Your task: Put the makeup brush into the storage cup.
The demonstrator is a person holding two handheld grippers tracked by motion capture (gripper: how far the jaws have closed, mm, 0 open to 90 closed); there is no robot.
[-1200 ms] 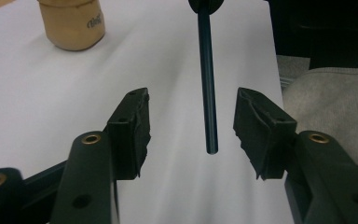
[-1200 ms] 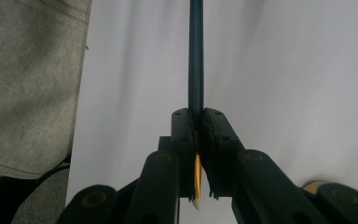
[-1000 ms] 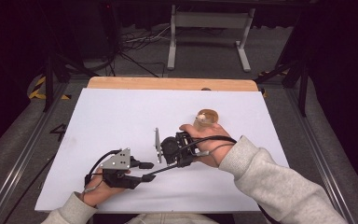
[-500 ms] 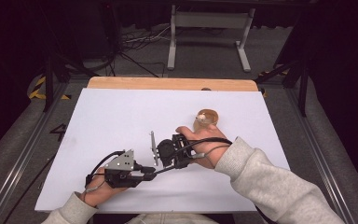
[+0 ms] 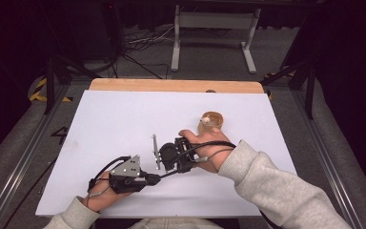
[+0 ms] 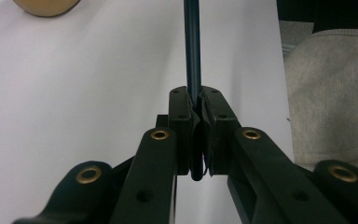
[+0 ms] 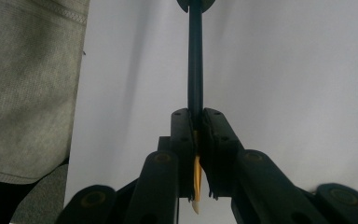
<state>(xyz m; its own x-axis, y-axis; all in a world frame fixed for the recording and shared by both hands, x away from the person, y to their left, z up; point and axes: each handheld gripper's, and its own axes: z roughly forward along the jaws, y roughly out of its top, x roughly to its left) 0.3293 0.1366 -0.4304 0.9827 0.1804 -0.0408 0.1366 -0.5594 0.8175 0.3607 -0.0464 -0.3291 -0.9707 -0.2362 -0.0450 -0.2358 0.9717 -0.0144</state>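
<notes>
My left gripper [image 5: 158,179] lies low on the white table [image 5: 114,119] and points right. In the left gripper view, that gripper [image 6: 196,100] is shut on a thin dark rod [image 6: 192,46] that runs straight ahead. My right gripper [image 5: 163,156] points left, just beyond the left one. A thin grey strip [image 5: 155,150] stands at its tips. In the right gripper view, this gripper [image 7: 196,116] is shut on a thin dark rod [image 7: 195,60], with a yellow piece [image 7: 196,179] between the pads. I cannot tell whether both hold one rod.
A tan wooden object [image 5: 211,121] lies on the table just beyond the right hand, and its edge [image 6: 46,4] appears in the left gripper view. Grey sleeves [image 5: 276,191] reach in from the near edge. A wooden strip [image 5: 171,86] borders the far side.
The right gripper and the grey strip have shifted a little to the left. The left gripper has crept right towards it. Both stay shut.
</notes>
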